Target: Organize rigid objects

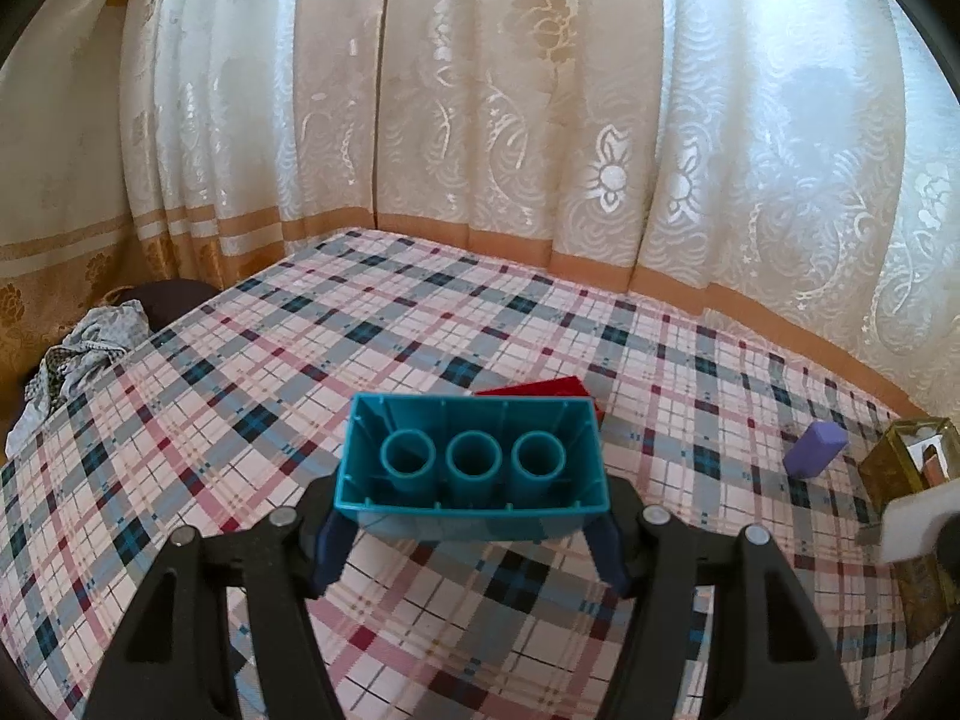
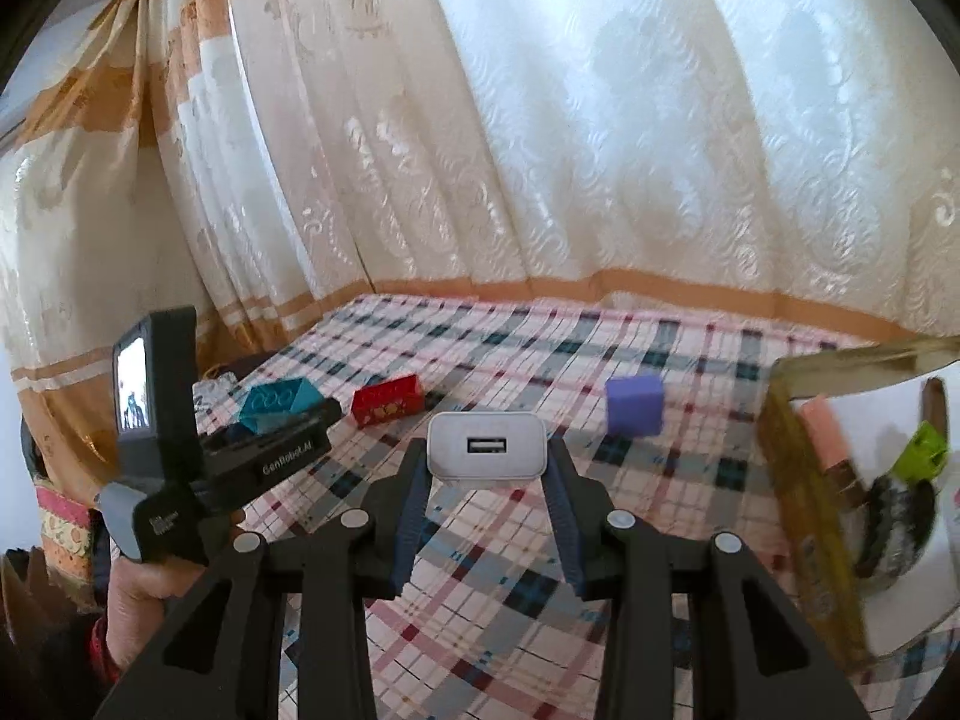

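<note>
My left gripper is shut on a teal toy brick, held above the plaid table with its hollow underside facing the camera; the brick also shows in the right wrist view. A red brick lies just behind it, also seen from the right. My right gripper is shut on a white USB charger, held above the table. A purple block lies ahead of it, right of the red brick; it also shows in the left wrist view.
A clear amber-tinted container stands at the right with a pink piece, a green piece and other items inside. Lace curtains hang behind the table's far edge. Crumpled cloth lies off the left edge.
</note>
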Demonstrator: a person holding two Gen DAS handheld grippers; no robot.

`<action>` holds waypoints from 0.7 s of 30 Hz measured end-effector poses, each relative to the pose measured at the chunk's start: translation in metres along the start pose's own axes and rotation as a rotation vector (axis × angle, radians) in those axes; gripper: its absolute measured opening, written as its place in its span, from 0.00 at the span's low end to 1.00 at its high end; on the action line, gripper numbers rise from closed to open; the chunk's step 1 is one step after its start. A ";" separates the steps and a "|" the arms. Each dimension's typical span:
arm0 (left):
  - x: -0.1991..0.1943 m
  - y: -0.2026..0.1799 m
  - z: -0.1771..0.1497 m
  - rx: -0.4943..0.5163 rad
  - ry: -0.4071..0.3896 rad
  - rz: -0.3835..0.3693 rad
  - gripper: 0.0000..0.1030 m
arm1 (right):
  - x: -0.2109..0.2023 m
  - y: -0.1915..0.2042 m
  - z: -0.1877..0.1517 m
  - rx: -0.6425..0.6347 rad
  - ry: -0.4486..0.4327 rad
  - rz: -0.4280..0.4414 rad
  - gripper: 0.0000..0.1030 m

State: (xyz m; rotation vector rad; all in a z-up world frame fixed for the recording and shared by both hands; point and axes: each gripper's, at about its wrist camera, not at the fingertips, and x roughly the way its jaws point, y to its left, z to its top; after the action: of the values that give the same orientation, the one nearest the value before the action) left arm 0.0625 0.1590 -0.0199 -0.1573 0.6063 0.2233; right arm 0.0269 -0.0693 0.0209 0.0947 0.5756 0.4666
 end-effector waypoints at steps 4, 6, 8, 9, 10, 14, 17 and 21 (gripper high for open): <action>-0.005 -0.011 -0.004 0.005 -0.002 -0.029 0.62 | -0.011 -0.013 -0.001 0.009 -0.014 -0.021 0.39; -0.009 -0.021 -0.006 0.020 -0.006 -0.043 0.62 | -0.015 -0.020 -0.001 0.017 -0.020 -0.036 0.39; -0.016 -0.032 -0.008 0.049 -0.024 -0.044 0.62 | -0.021 -0.025 0.000 0.020 -0.032 -0.046 0.39; -0.019 -0.035 -0.008 0.058 -0.031 -0.042 0.62 | -0.024 -0.027 0.001 0.018 -0.040 -0.051 0.39; -0.022 -0.039 -0.009 0.066 -0.039 -0.045 0.62 | -0.027 -0.028 0.001 0.016 -0.047 -0.057 0.39; -0.031 -0.051 -0.012 0.073 -0.044 -0.065 0.62 | -0.037 -0.036 0.003 0.020 -0.072 -0.070 0.39; -0.037 -0.061 -0.015 0.082 -0.054 -0.072 0.62 | -0.043 -0.043 0.004 0.025 -0.085 -0.087 0.39; -0.044 -0.075 -0.016 0.087 -0.066 -0.087 0.62 | -0.050 -0.053 0.006 0.046 -0.097 -0.093 0.39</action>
State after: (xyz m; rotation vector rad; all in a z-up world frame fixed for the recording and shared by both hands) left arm 0.0374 0.0766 -0.0009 -0.0918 0.5410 0.1169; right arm 0.0141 -0.1394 0.0397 0.1335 0.4933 0.3567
